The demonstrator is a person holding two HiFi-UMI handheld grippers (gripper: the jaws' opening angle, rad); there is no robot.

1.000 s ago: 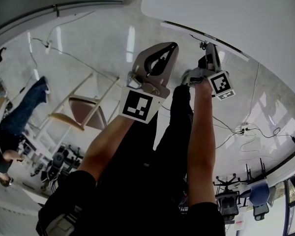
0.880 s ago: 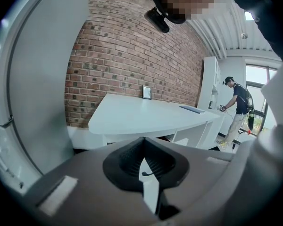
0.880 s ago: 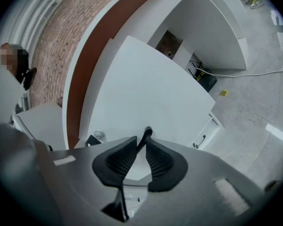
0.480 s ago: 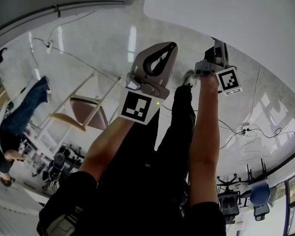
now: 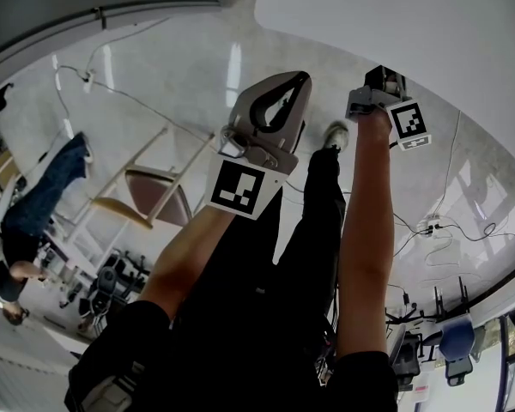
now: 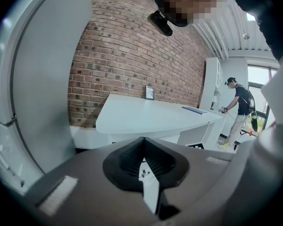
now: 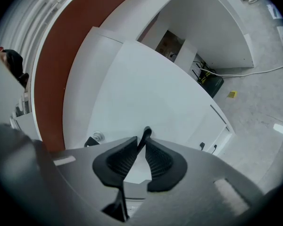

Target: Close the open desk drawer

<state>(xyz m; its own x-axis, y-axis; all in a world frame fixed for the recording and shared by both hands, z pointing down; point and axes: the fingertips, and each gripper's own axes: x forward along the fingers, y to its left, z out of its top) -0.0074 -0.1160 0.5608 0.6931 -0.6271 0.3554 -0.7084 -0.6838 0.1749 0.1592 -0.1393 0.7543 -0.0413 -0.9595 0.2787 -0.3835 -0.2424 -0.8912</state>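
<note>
While the right gripper [image 5: 382, 75] hangs at the edge of the white desk [image 5: 395, 15], upper right of the head view, its jaws have just been closing: a narrow gap, nothing between. Left gripper [image 5: 299, 84] mid-frame, clenched on nothing. Drawer can't be picked out.
</note>
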